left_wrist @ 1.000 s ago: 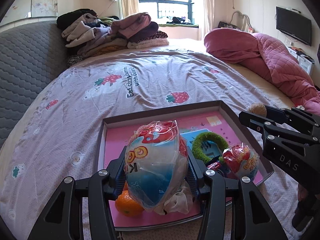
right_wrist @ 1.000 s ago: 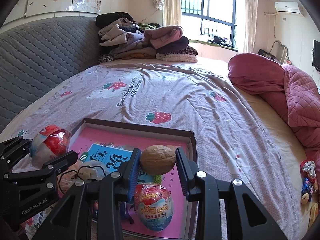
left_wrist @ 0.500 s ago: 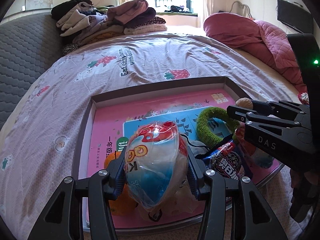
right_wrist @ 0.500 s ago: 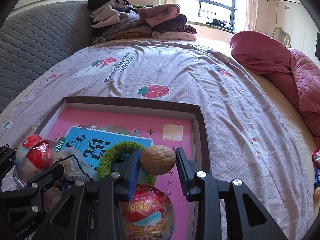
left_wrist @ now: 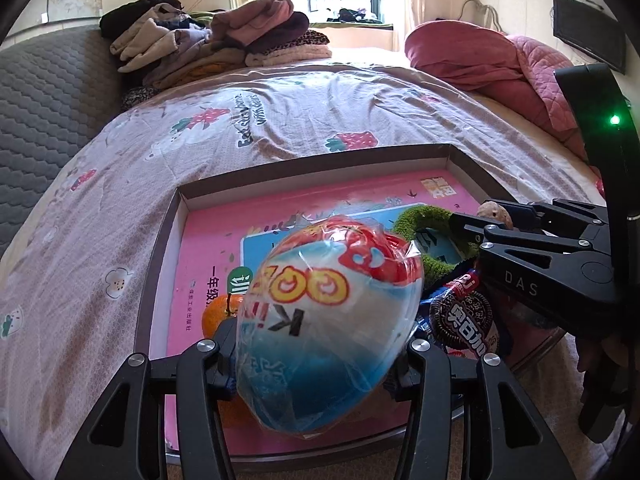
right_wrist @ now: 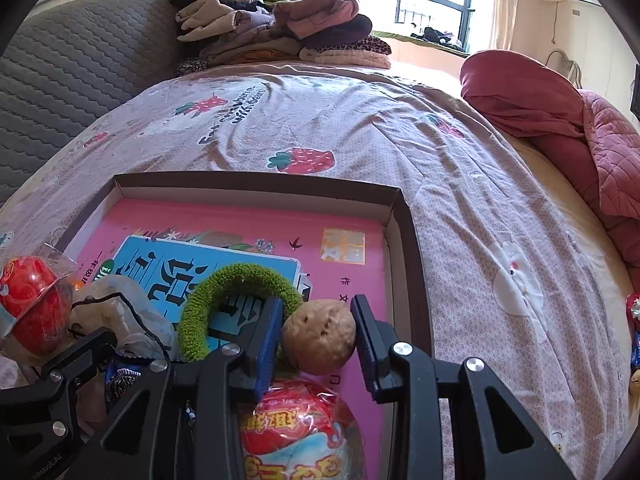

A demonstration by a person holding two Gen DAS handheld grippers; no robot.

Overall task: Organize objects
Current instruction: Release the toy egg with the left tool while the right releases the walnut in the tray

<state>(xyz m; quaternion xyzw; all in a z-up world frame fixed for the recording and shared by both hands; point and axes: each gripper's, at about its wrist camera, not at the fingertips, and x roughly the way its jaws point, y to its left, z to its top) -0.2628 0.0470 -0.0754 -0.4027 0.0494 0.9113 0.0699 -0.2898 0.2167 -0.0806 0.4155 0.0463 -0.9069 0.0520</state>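
Left gripper [left_wrist: 320, 344] clamps egg [left_wrist: 328, 320], right gripper [right_wrist: 318, 334] clamps walnut [right_wrist: 319, 337], above tray [right_wrist: 404, 220]; released, either may roll out.

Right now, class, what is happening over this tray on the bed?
A person holds two grippers over the shallow brown cardboard tray with a pink book in it. The left gripper is clamped on a large plastic-wrapped blue-and-red toy egg. The right gripper grips a brown walnut above a green fuzzy ring. Neither is released yet.

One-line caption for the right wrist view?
Right gripper holds a walnut over a box lid on the bed.
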